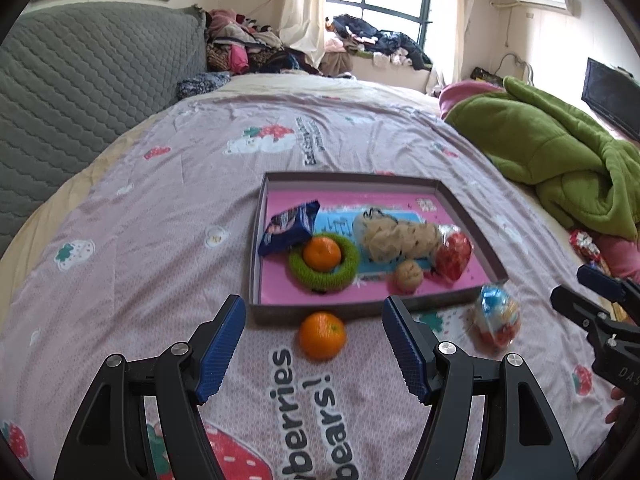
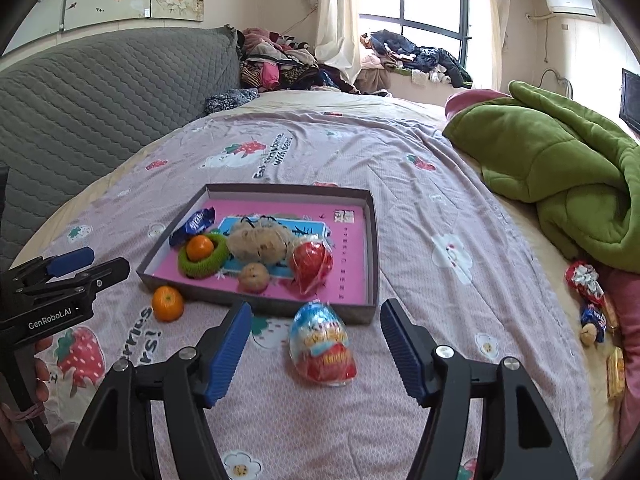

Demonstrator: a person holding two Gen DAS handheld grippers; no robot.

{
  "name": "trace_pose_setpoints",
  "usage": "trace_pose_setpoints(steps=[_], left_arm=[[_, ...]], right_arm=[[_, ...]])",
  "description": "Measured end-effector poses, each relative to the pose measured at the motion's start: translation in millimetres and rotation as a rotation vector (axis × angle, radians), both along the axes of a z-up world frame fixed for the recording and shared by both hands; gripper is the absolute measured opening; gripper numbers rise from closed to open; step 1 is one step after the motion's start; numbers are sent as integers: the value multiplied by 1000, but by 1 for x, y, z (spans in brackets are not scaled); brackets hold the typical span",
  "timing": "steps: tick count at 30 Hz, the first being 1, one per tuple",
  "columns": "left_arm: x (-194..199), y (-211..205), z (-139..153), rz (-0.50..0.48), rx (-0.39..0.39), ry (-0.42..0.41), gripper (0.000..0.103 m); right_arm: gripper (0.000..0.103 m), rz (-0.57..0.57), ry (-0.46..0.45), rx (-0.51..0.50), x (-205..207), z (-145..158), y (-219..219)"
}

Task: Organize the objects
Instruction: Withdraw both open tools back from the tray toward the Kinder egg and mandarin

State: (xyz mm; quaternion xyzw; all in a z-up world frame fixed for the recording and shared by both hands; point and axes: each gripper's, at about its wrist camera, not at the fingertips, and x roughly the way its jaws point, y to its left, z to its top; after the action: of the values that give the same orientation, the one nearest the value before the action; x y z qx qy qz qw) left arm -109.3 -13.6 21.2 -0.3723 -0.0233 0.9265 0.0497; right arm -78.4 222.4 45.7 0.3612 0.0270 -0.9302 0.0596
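Spread wide and empty, both pairs of jaws, on the left gripper and on the right gripper, angled down over the bed. Just ahead of the left jaws, centred between them but beyond the tips: loose orange, resting on the bed against the near wall of the box. Between the right jaws, not touched by either pad: snack packet, also short of the box. Farther on, inside the box: second orange sitting in a green ring, blue packet, red-wrapped item. Likely step: gathering the last stray things into the box. Next move, by judgement: push forward, straddle, close gently on the soft packet, lift over the low wall.
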Motion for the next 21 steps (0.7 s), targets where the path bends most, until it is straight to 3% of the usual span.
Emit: trace_pose_setpoints(steps=[21], left_arm=[[0,6,-34,-13,-7,-86,72]], right_arm=[[67,11,-65,20,-2,-41,0]])
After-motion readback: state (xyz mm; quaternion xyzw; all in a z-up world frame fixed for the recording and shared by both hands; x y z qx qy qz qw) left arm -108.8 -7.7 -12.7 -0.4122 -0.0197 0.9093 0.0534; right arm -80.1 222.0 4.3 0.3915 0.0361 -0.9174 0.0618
